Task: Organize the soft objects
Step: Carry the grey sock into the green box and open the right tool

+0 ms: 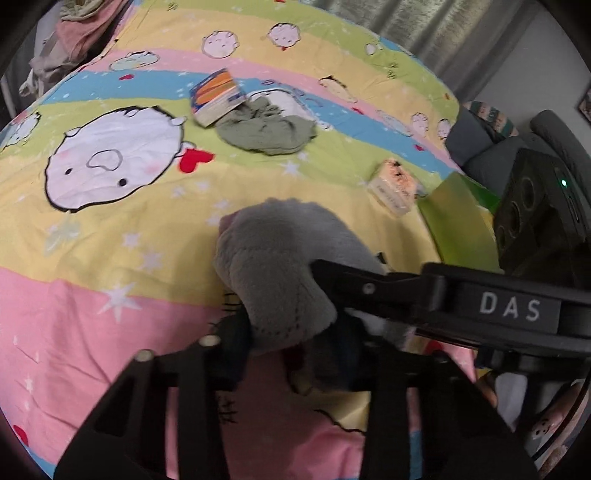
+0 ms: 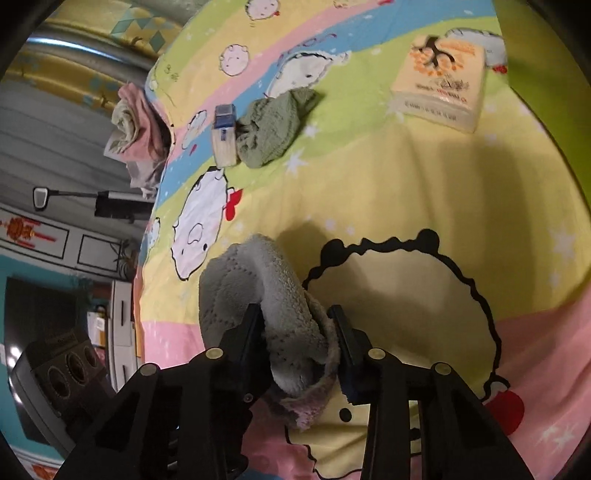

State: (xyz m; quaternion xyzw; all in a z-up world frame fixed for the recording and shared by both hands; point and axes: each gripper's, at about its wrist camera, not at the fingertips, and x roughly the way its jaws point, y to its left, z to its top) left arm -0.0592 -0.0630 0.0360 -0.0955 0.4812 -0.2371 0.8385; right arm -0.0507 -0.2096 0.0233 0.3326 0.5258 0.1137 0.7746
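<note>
A grey fuzzy sock (image 1: 273, 258) with a pinkish cuff lies bunched on the cartoon bedsheet (image 1: 110, 277). In the right wrist view my right gripper (image 2: 295, 321) is shut on the sock (image 2: 236, 288), with a pad pressed into each side of it. Its black finger (image 1: 354, 280) reaches in from the right in the left wrist view. My left gripper (image 1: 291, 339) holds the sock's near end between its jaws, and its right finger is partly hidden behind the right gripper. A crumpled green cloth (image 1: 266, 129) (image 2: 273, 129) lies farther up the bed.
A blue and orange book (image 1: 216, 98) (image 2: 224, 134) touches the green cloth. A tissue pack (image 1: 393, 184) (image 2: 439, 81) and a green flat box (image 1: 461, 225) lie to the right. Pink and pale clothes (image 1: 85, 29) (image 2: 136, 125) are heaped at the bed's far corner.
</note>
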